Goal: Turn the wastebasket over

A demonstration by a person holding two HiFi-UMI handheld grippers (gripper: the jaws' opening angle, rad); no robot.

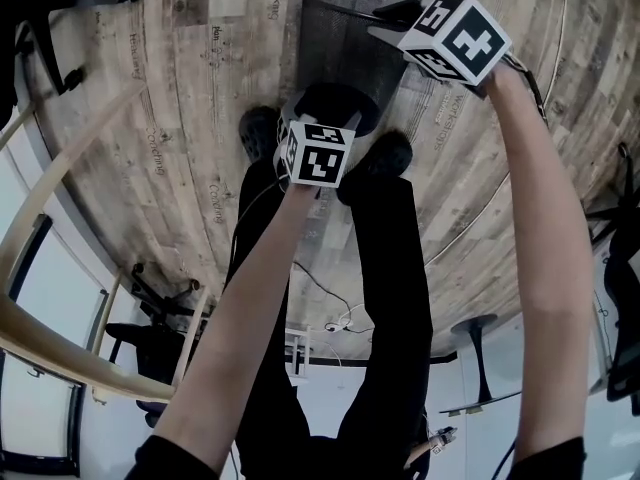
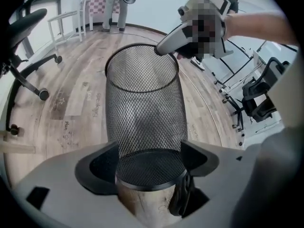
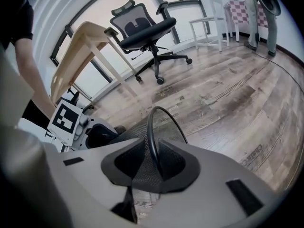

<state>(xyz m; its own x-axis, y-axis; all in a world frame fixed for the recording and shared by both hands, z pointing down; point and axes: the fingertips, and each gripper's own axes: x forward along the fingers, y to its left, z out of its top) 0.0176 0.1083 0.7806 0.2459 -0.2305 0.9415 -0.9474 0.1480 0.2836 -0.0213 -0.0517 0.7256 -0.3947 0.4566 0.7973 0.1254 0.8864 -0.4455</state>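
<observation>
Two claws hold one wastebasket [image 2: 142, 103]. The left claw [image 2: 149, 167] is spread wide, and its pads press on both sides of the round bottom end. The black mesh wastebasket is tipped over the wooden floor [image 2: 71, 103] (its open top points away from the person). The right claw [image 3: 152, 160] is nearly closed and pinches the top rim, with mesh squeezed between its pads.

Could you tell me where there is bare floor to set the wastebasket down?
Bare wood floor lies left of the wastebasket, up to the office chair, and right of it, before another chair. Crowded at the person's shoes.
</observation>
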